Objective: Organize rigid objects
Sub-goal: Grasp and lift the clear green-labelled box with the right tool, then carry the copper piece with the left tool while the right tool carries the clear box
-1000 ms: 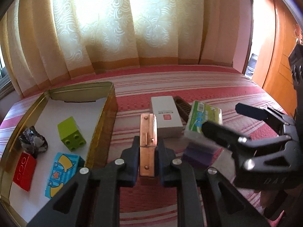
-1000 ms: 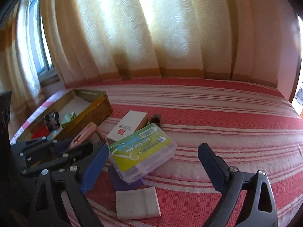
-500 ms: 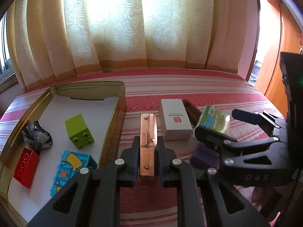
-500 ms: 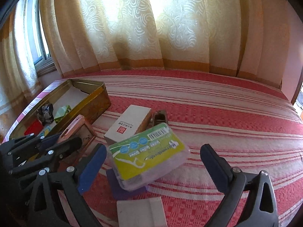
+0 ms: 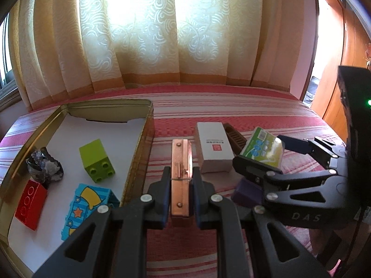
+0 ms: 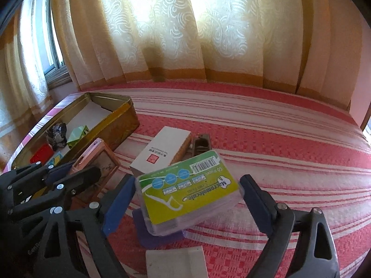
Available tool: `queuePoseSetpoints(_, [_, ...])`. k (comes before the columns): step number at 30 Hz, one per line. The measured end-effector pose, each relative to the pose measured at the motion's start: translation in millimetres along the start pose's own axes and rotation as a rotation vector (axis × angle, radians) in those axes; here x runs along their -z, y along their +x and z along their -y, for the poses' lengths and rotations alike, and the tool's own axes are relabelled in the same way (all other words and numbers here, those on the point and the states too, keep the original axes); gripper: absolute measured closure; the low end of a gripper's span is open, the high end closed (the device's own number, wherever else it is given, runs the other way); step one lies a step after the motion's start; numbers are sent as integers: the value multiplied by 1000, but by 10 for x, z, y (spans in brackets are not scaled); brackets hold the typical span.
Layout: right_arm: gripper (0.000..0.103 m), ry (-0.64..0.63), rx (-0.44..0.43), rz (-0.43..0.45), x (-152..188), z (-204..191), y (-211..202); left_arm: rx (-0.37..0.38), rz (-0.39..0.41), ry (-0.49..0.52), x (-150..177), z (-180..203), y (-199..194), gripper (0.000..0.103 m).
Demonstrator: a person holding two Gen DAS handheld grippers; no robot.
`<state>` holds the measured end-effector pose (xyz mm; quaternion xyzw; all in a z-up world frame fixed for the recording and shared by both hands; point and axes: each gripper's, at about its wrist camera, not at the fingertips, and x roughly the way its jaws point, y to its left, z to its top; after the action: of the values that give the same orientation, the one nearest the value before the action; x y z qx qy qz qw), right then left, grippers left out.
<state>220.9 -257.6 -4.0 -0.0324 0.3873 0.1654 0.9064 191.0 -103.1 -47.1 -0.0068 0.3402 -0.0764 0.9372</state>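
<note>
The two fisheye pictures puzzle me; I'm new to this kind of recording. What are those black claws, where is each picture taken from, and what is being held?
There is no robot here. A person holds a hand-operated gripper in each hand, and each one carries a camera looking forward along its two fingers.

The left view comes from the left gripper. It is shut on a thin copper-coloured case, held on edge. Beside it sits an open gold tin containing a green block, a red block, a blue patterned block and a dark crumpled lump.

The right view comes from the right gripper. Its jaws are closing around a clear plastic box with a green label, which rests on a purple block; the pads look close but not clearly pressing yet. A white carton lies behind it, all on a red striped cloth.
</note>
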Motion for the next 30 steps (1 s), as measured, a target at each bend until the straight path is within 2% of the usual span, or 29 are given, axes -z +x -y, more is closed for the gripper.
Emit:
queuePoseSetpoints(9, [11,-27,61,163,63,-85,-323,14,32,19,16,45,-73,88])
queuePoseSetpoints(21, [11,28,117,349,189,-61,-675,-15,168,73,61,175,-349,88])
queuePoseSetpoints(30, [11,38,136,401,238,-66,-774,2,217,57,98,137,-473,88])
